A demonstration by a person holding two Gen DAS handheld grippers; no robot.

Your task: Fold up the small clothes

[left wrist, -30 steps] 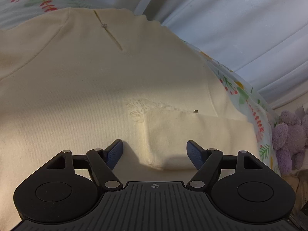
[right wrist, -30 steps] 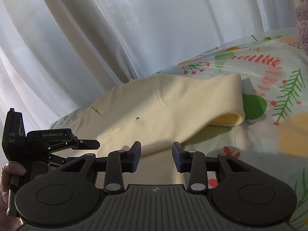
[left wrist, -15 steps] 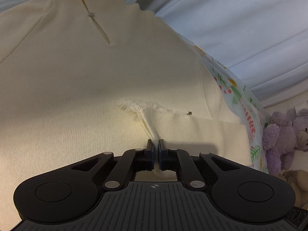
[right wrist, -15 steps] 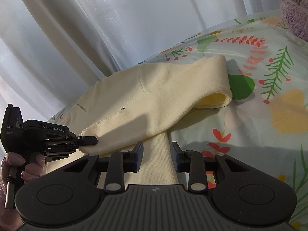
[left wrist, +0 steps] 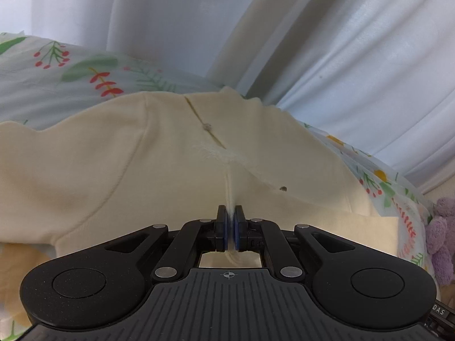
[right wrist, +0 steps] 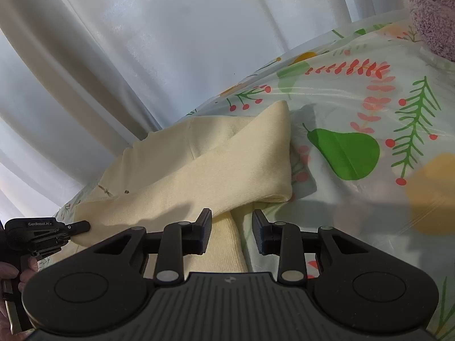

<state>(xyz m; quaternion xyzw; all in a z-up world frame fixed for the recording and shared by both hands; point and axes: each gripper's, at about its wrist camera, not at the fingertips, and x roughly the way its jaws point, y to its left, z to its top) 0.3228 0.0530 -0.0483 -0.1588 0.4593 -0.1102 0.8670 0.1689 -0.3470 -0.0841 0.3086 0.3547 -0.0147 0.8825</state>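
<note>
A cream knit top (left wrist: 119, 176) lies on a floral sheet (left wrist: 57, 76). My left gripper (left wrist: 230, 228) is shut on the frayed cuff of its sleeve (left wrist: 230, 199), which is folded across the body and pulled taut. In the right wrist view the same top (right wrist: 199, 170) shows the sleeve folded over, and the left gripper (right wrist: 82, 226) holds its end at the lower left. My right gripper (right wrist: 232, 234) is open and empty, jaws either side of the garment's lower strip (right wrist: 221, 250).
White curtains (right wrist: 142, 56) hang close behind the bed. A purple plush toy (left wrist: 440, 236) sits at the right edge; it also shows in the right wrist view (right wrist: 432, 8). The sheet's pear print (right wrist: 347, 153) lies right of the top.
My left gripper closed on the sleeve cuff, then lifted and carried it across the top. My right gripper moved in over the garment's lower strip, still open.
</note>
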